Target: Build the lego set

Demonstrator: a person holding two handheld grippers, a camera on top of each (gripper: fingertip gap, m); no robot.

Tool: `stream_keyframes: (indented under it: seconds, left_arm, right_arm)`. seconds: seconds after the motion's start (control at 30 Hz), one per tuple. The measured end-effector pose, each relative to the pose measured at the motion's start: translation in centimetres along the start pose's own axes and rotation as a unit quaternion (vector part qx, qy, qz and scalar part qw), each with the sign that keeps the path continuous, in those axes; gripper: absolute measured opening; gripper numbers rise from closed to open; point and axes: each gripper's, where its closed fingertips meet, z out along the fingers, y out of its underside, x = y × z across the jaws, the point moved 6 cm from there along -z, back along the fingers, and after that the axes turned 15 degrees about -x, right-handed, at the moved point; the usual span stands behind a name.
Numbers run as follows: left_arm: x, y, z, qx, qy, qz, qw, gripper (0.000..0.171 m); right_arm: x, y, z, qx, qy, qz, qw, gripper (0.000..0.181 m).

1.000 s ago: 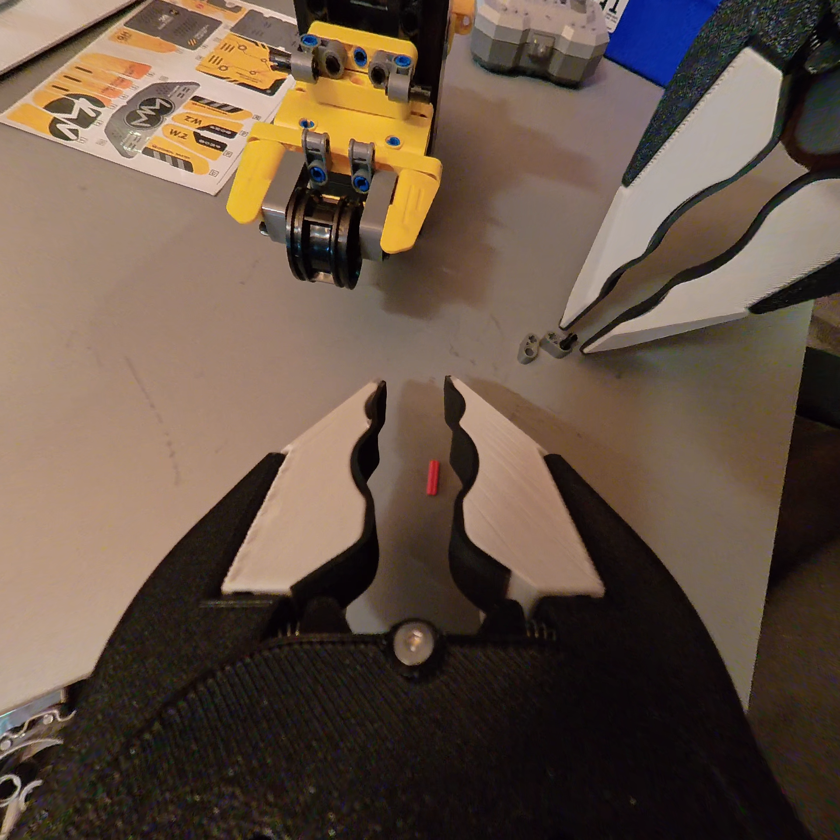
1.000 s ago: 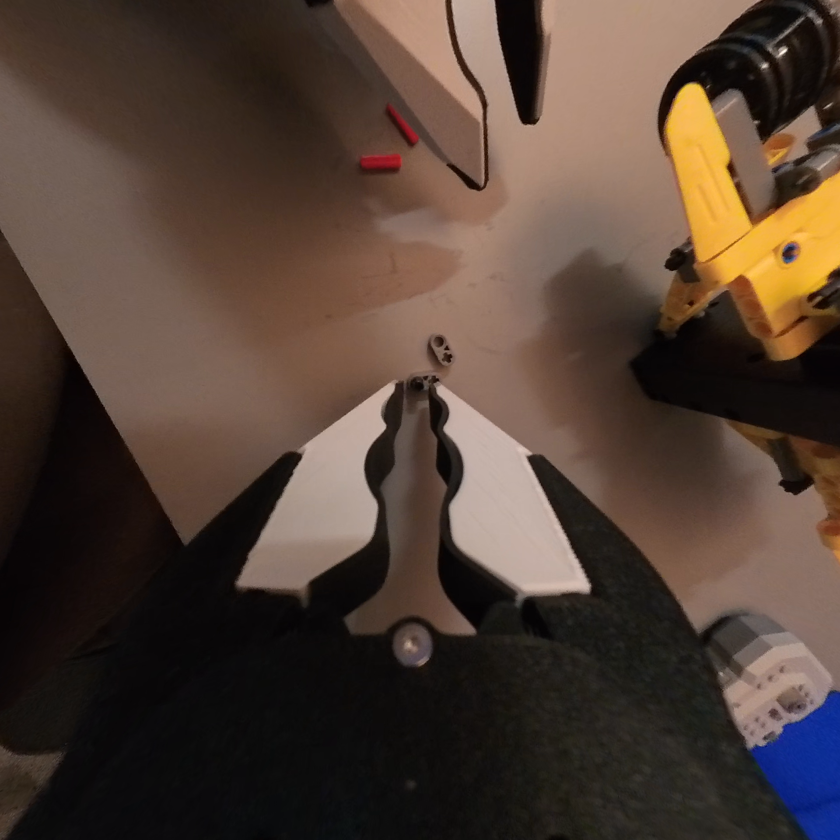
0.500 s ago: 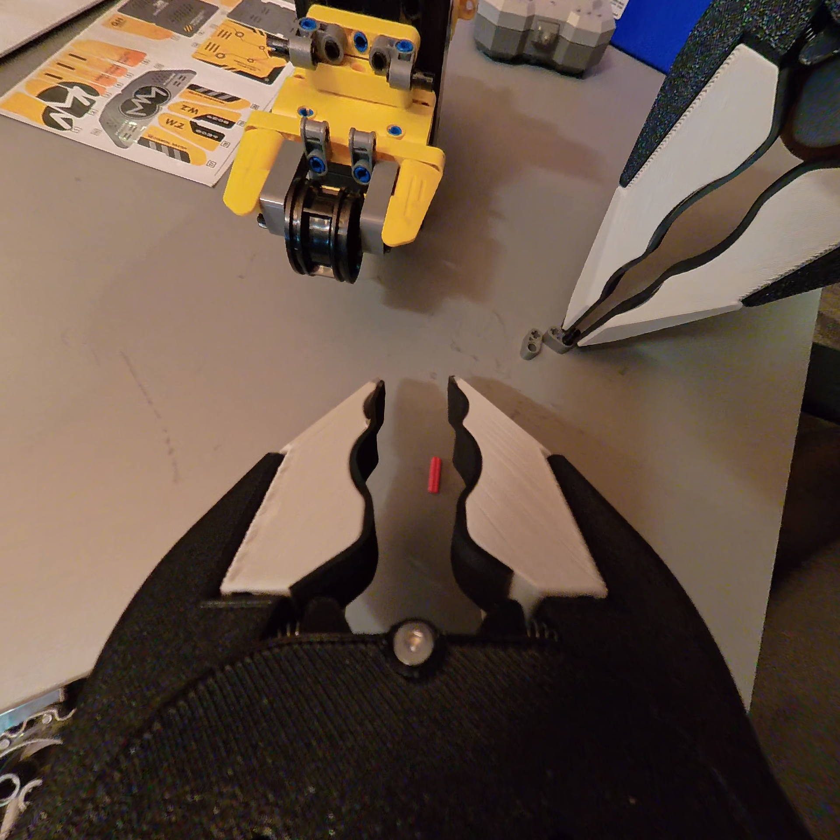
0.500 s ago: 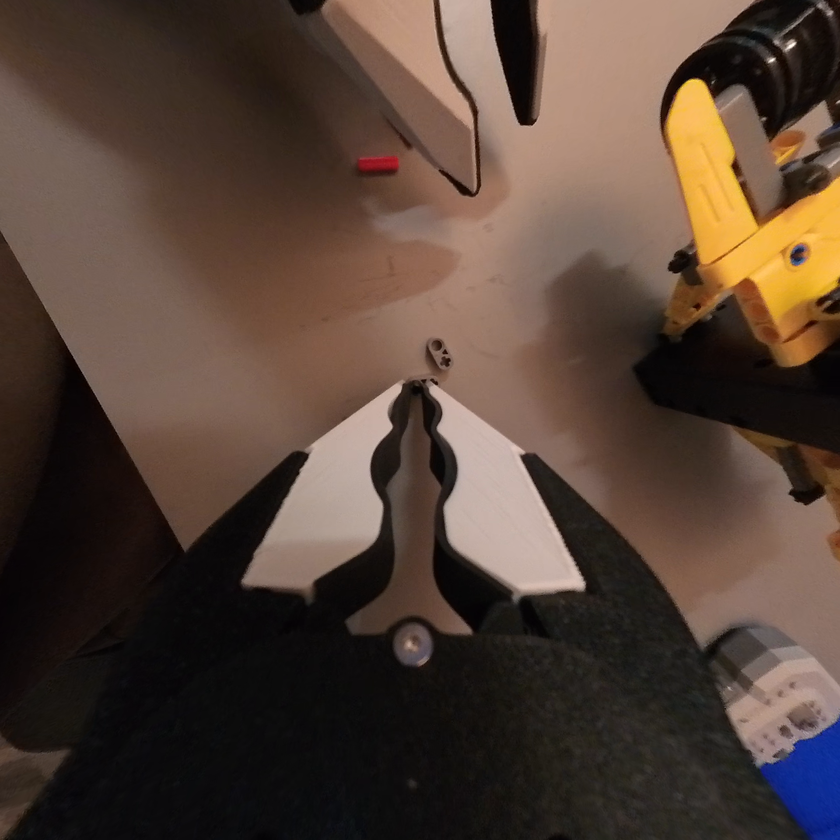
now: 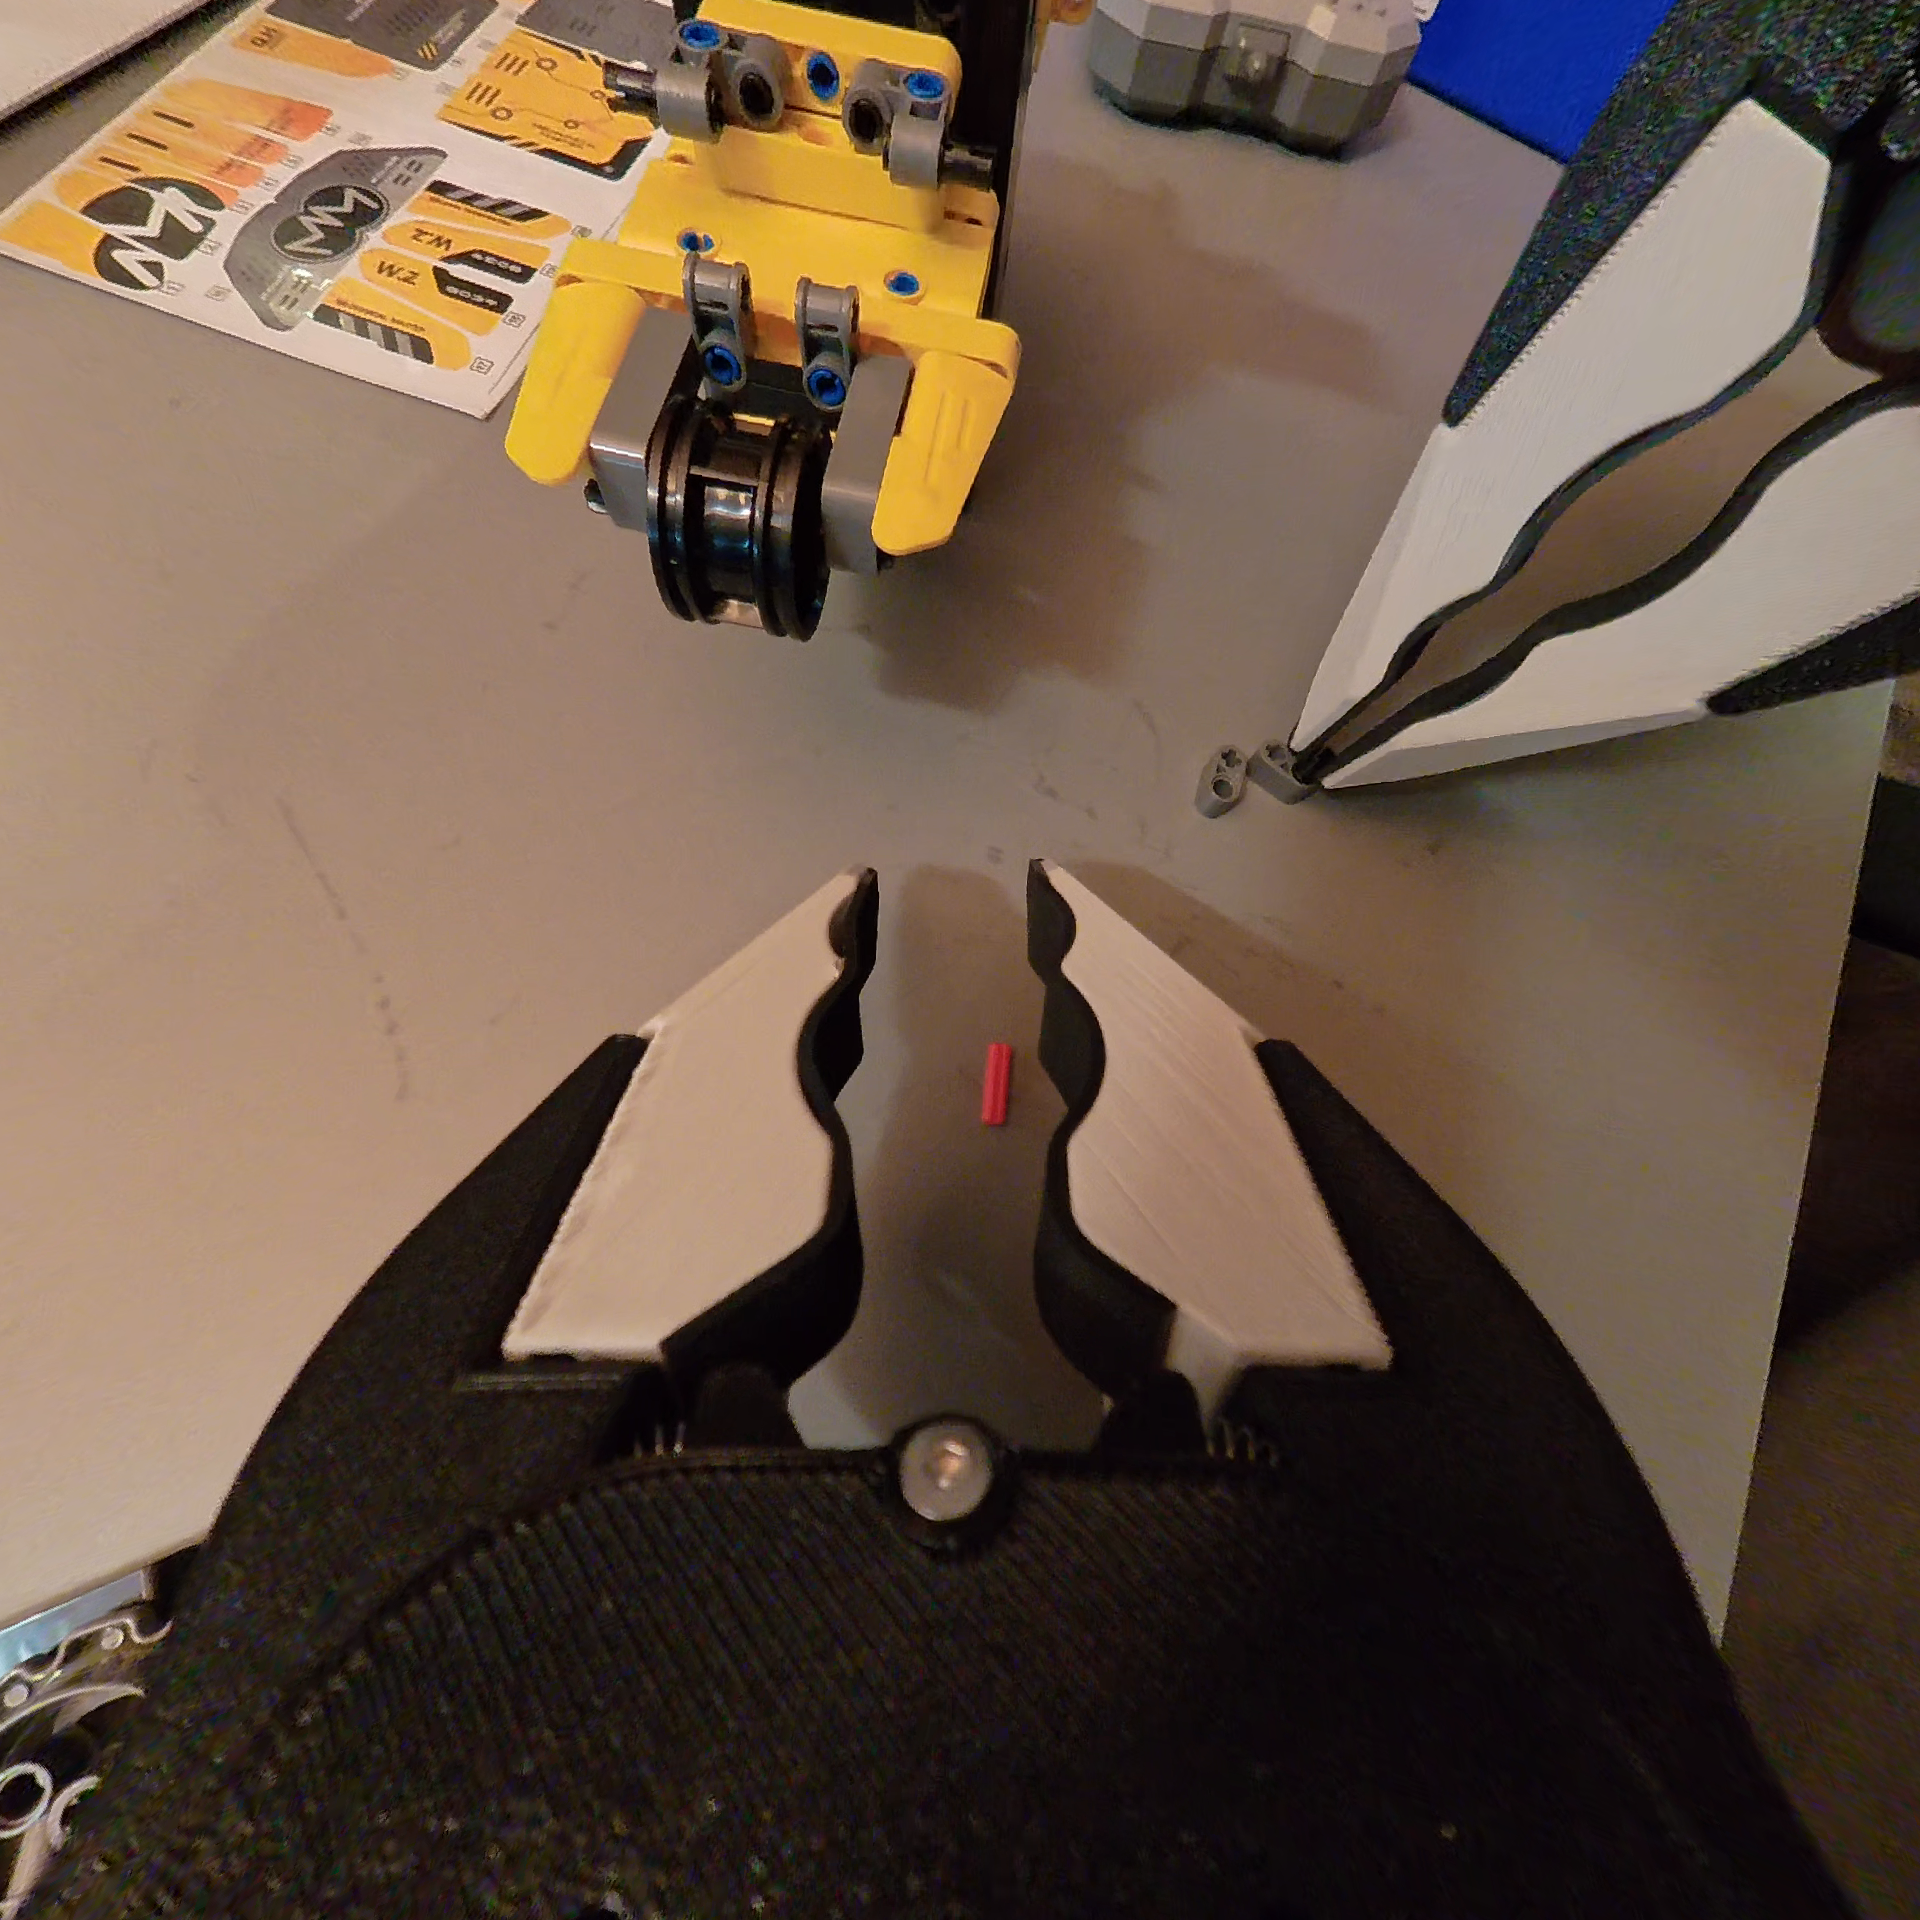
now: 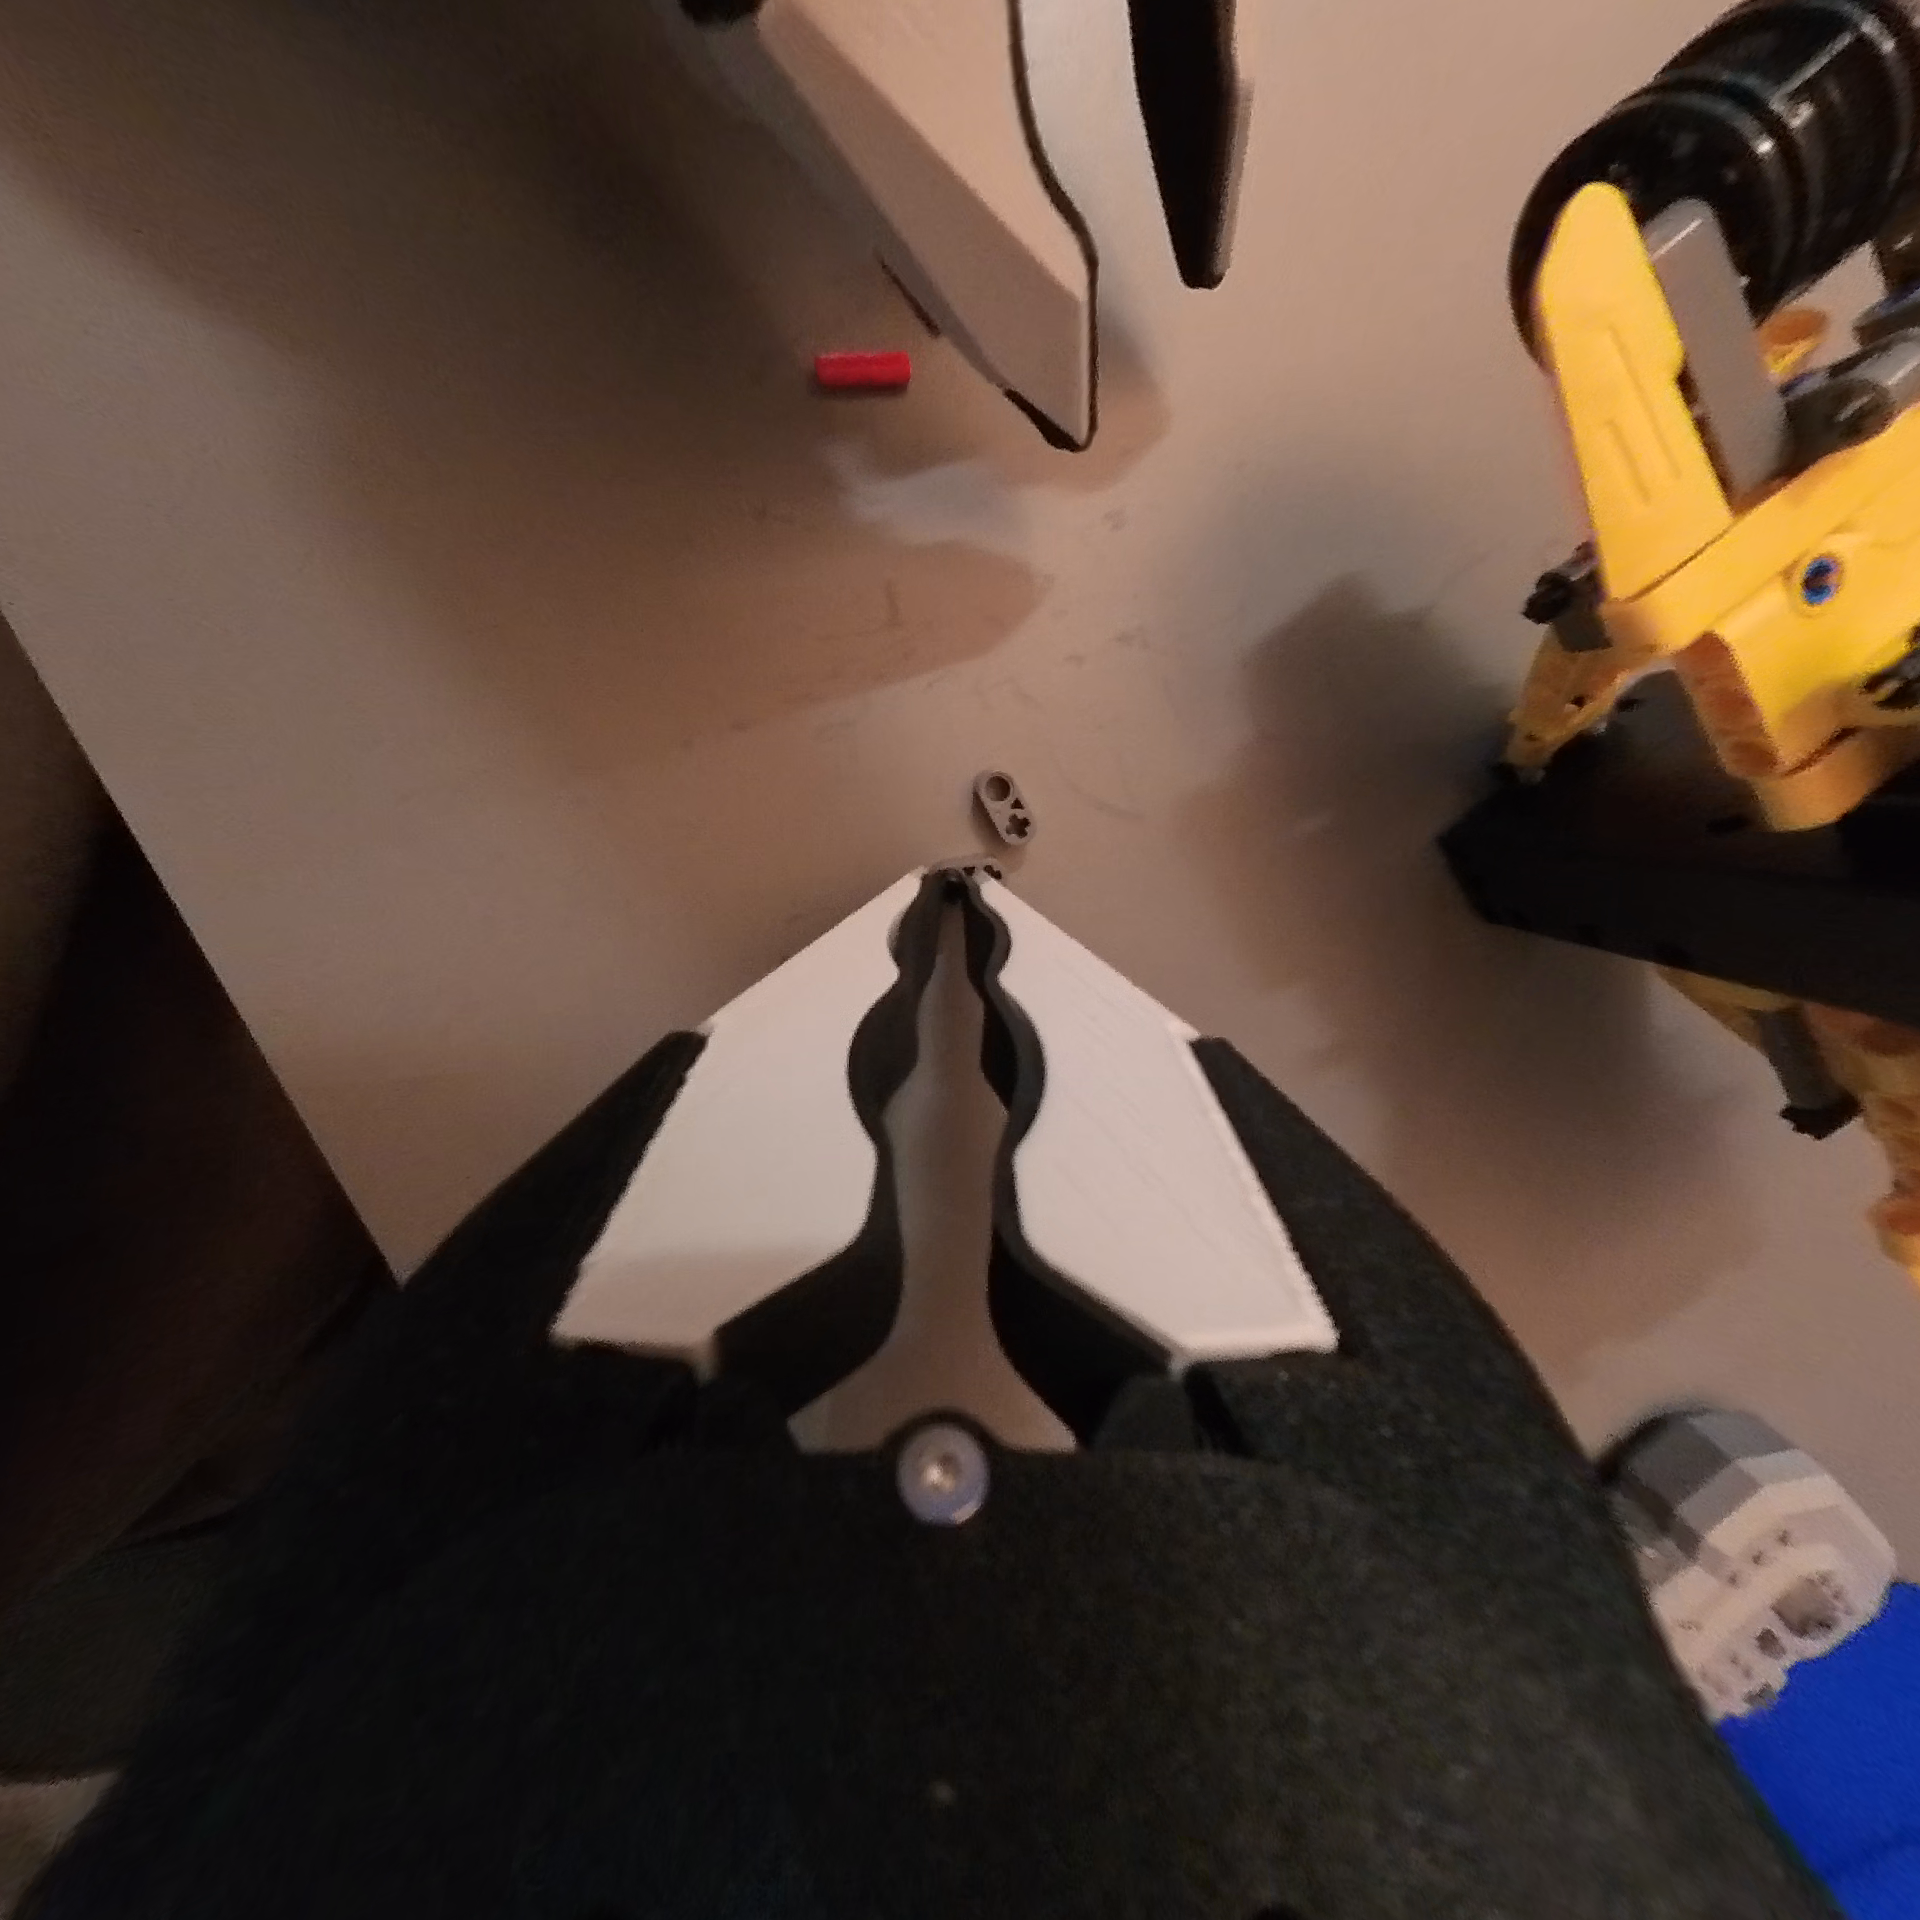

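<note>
My left gripper [image 5: 954, 883] is open and hovers over the grey table [image 5: 364, 831]. A small red pin [image 5: 995, 1084] lies on the table between its fingers, untouched. My right gripper [image 6: 961, 883] is shut on a small grey connector piece [image 6: 971, 871] at the table surface. A second grey connector [image 6: 1006, 819] lies just beyond its tips. In the left wrist view the right gripper [image 5: 1299, 764] comes in from the right, with the held piece [image 5: 1283, 774] next to the loose connector [image 5: 1221, 779]. A red pin [image 6: 860, 372] shows beside the left gripper [image 6: 1138, 358].
A yellow and black brick model [image 5: 769, 312] with a black wheel stands at the back; it also shows in the right wrist view [image 6: 1714, 520]. A sticker sheet [image 5: 291, 197] lies back left. A grey block [image 5: 1247, 62] and a blue object [image 5: 1507, 62] sit behind. The table edge [image 5: 1787, 1143] runs along the right. Tip to tip, the grippers are about 9 cm apart.
My right gripper's jaws closed from slightly apart onto the grey connector piece. In the right wrist view a second red pin passed out of sight behind the left gripper's finger. The left gripper barely moved.
</note>
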Motion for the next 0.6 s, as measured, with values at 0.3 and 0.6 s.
stream_keyframes:
  seconds: [0.3,0.6]
  left_arm:
    - [-0.1,0.0,0.0,0.001,-0.005,0.001,1.0,0.025]
    - [-0.1,0.0,0.1,-0.003,-0.005,0.0,1.0,0.026]
  right_arm:
    - [-0.5,1.1,0.6,0.002,-0.061,0.082,0.995,0.005]
    - [-1.3,1.3,-0.2,0.022,-0.038,0.072,0.996,0.02]
